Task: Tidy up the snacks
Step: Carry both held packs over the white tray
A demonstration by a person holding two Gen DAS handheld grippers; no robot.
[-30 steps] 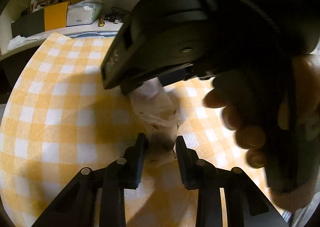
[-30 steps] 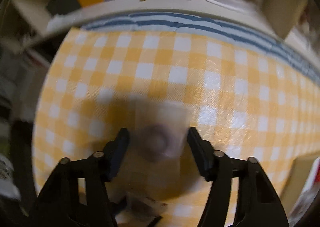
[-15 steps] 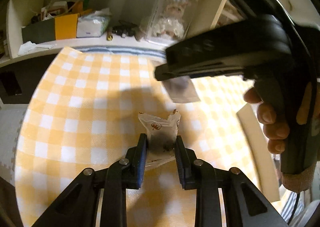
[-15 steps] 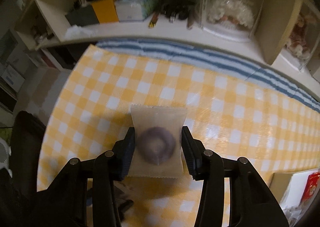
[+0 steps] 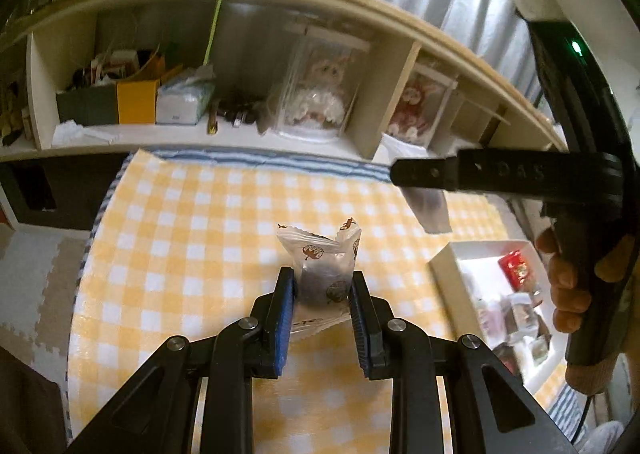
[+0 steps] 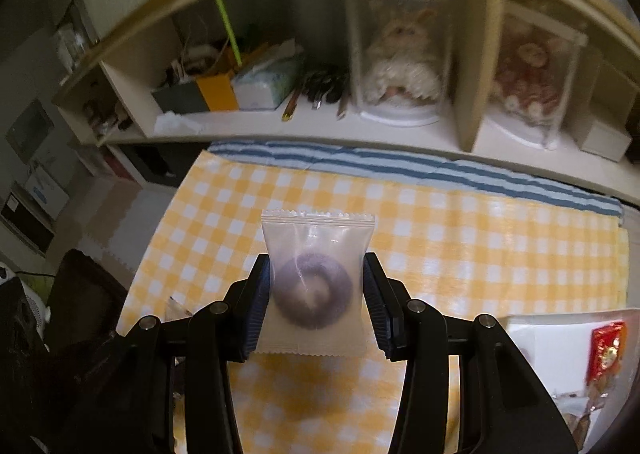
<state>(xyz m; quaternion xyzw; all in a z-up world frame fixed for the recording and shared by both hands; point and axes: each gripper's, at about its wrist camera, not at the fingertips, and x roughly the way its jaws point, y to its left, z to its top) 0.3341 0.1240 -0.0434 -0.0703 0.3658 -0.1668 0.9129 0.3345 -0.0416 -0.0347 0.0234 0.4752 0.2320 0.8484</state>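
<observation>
My left gripper (image 5: pixel 322 286) is shut on a clear snack packet with brown prints and a dark piece inside (image 5: pixel 325 268), held up above the yellow checked tablecloth (image 5: pixel 200 238). My right gripper (image 6: pixel 316 286) is shut on a frosted packet holding a dark ring-shaped snack (image 6: pixel 316 286), also lifted off the cloth. In the left wrist view the right gripper's body (image 5: pixel 500 174) hangs at the right, a hand (image 5: pixel 568 290) around its handle, the frosted packet (image 5: pixel 434 212) dangling beneath it.
A white tray (image 5: pixel 452 254) with several wrapped snacks, one red (image 5: pixel 516 264), sits at the table's right edge, also visible as the tray (image 6: pixel 540 330) in the right wrist view. Behind the table runs a shelf unit (image 6: pixel 472 74) with boxes, tissues and dolls in clear cases. Foam floor mats lie left.
Both grippers rose off the cloth with their packets. The right gripper closed onto the ring snack packet and moved right, away from the left one. The shelf and tray came into view.
</observation>
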